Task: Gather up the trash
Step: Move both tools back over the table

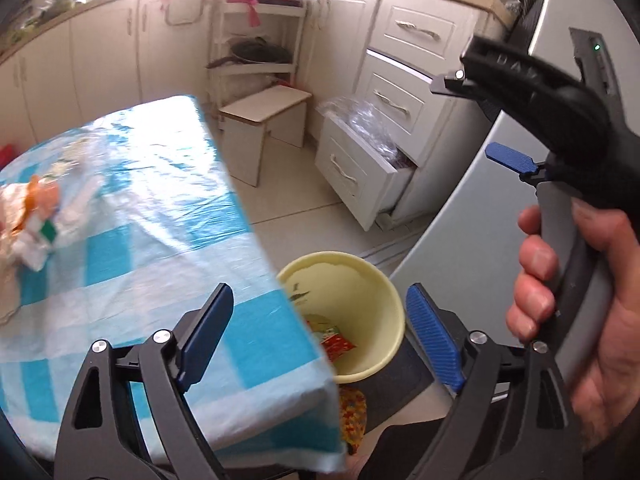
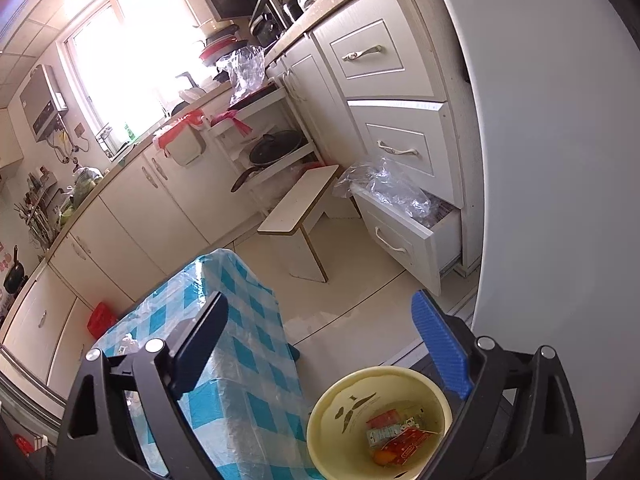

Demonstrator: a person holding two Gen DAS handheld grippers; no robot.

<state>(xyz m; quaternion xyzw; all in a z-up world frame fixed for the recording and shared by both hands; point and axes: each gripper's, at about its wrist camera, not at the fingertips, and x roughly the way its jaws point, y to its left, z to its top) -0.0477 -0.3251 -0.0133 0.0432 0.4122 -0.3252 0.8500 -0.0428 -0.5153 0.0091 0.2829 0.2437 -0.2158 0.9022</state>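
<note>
Both my tongs, left (image 1: 316, 334) and right (image 2: 324, 356), stand apart, empty; bin (image 2: 320, 412) below them holds wrappers (image 2: 402, 442); scraps (image 1: 38, 216) remain far left; I should approach slowly, pinch centrally

The bench (image 1: 168, 184) wore a blue-and-white checked cloth under clear plastic. Crumpled wrappers (image 1: 38, 220) in white, orange and green lay on it near its left edge. Beside the bench, low down, stood a pale yellow bin (image 2: 332, 412) with red packets (image 2: 404, 442) inside.
</note>
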